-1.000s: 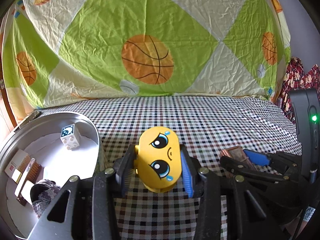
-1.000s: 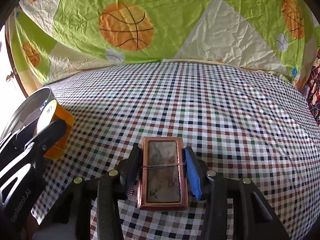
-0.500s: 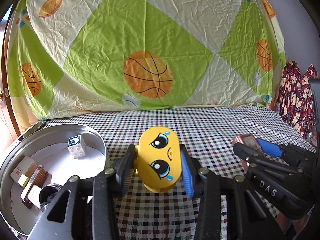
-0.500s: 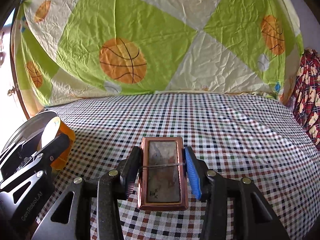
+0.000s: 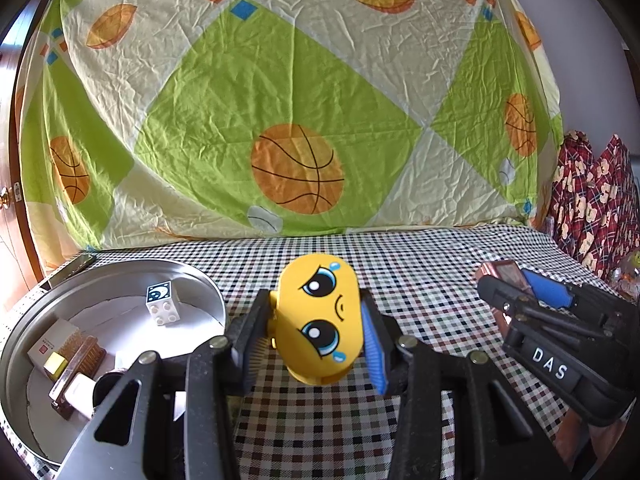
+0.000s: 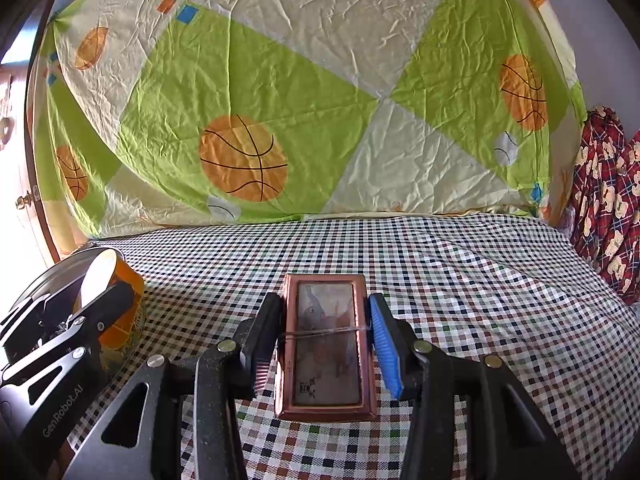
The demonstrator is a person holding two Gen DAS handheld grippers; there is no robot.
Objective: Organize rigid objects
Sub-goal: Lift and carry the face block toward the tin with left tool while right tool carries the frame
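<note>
I have both loads up off the checked bedsheet point(image 6: 460, 280), and the job now is to get them into the round metal tin point(image 5: 208, 292) at my left without knocking anything. My left tongs point(image 5: 316, 336) are clamped on the yellow crying-face toy point(image 5: 320, 328), pads pressed to its two sides, and it sits just beside the tin's rim. My right tongs point(image 6: 326, 344) grip the copper-framed rectangular case point(image 6: 326, 344) by its long edges, with a thin band running across its window. The tin already holds a white building block point(image 5: 162, 304), a small white box point(image 5: 46, 350) and some other bits near the front wall that I cannot make out. I would take the toy in first, since it is closest, aiming for the bare white floor between the block and the near clutter, and let go only once it is low. The toy is rounded and smooth, so it may roll. The case should wait well apart until my left tongs are clear.
</note>
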